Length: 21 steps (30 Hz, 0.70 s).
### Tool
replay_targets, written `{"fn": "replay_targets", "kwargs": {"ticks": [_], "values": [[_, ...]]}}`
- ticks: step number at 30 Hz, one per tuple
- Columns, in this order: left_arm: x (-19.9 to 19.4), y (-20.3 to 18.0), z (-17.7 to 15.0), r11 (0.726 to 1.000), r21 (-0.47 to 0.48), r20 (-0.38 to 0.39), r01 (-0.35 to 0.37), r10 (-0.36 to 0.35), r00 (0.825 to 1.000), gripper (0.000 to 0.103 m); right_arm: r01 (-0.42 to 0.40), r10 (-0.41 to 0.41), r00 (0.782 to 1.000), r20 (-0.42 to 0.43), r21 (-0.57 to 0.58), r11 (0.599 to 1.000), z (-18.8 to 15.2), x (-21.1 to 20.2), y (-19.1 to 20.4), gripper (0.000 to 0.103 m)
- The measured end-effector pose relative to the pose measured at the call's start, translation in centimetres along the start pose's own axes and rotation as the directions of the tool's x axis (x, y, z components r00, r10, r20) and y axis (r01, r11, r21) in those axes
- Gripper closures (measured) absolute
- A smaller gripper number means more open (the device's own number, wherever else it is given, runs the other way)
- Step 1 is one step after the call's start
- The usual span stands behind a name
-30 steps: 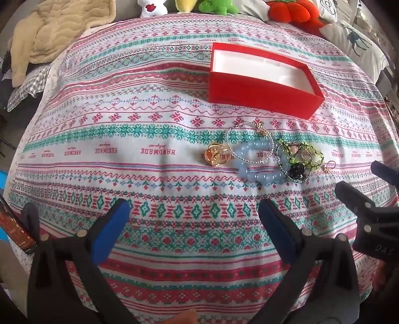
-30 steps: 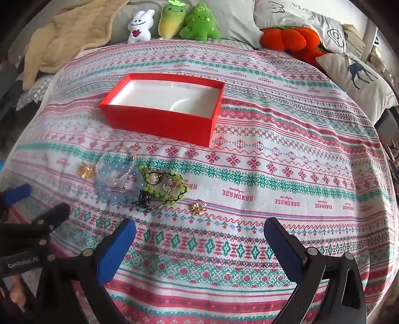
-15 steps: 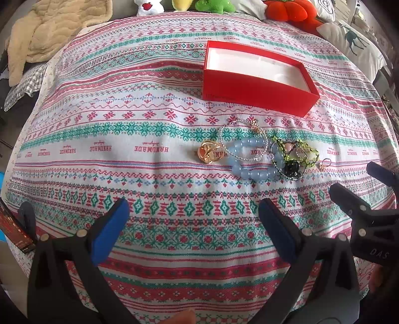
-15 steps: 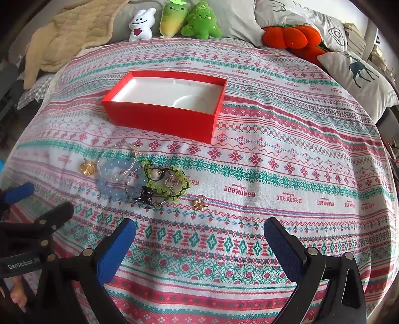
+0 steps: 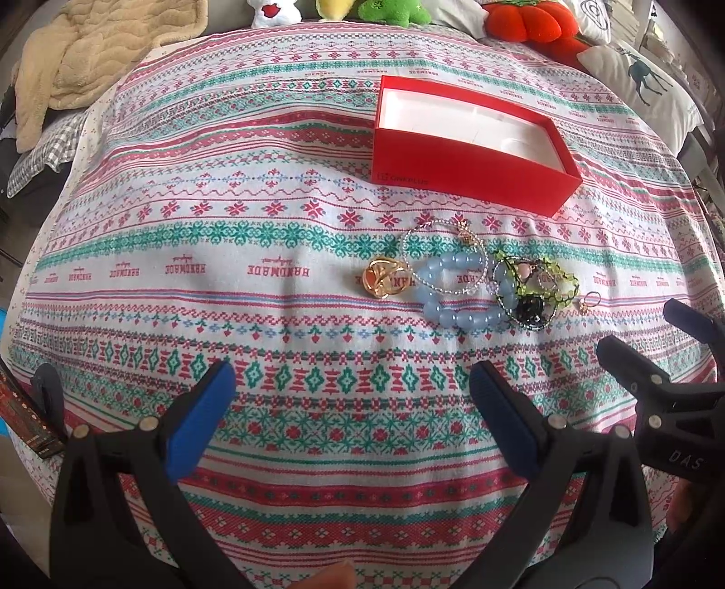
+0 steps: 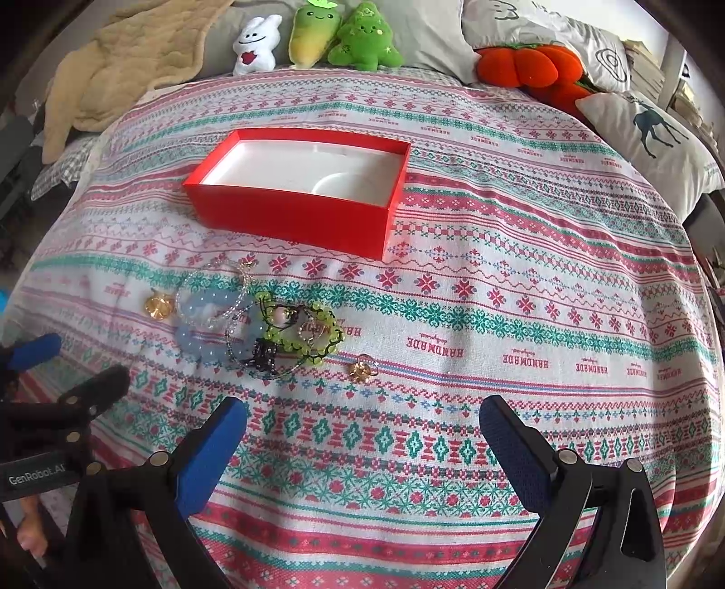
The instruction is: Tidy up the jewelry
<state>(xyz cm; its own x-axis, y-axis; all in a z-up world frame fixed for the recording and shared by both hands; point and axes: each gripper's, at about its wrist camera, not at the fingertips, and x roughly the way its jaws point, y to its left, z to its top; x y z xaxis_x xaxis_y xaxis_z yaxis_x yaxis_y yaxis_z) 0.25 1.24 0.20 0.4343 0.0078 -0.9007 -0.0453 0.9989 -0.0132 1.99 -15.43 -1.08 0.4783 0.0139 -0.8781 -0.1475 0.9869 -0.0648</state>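
An open red box with a white inside stands on the patterned bedspread. In front of it lies a jewelry cluster: a gold brooch, a thin beaded bracelet, a blue bead bracelet, a green and black beaded piece and a small gold ring. My left gripper is open and empty, short of the cluster. My right gripper is open and empty, just short of the ring.
Plush toys, an orange pumpkin cushion and a deer pillow line the far side of the bed. A beige blanket lies at the far left. Each gripper shows at the other view's edge.
Both views have pulled back slightly from the jewelry and box, which now sit a little farther up the frames. Nothing was grasped; both grippers stayed open.
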Motion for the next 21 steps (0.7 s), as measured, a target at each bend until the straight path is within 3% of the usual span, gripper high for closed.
{"fn": "replay_targets", "kwargs": {"ticks": [21], "values": [[0.09, -0.07, -0.08, 1.0, 0.001, -0.003, 0.002, -0.002, 1.0, 0.001, 0.0, 0.0, 1.0, -0.007, -0.008, 1.0, -0.17, 0.2, 0.3, 0.0]]}}
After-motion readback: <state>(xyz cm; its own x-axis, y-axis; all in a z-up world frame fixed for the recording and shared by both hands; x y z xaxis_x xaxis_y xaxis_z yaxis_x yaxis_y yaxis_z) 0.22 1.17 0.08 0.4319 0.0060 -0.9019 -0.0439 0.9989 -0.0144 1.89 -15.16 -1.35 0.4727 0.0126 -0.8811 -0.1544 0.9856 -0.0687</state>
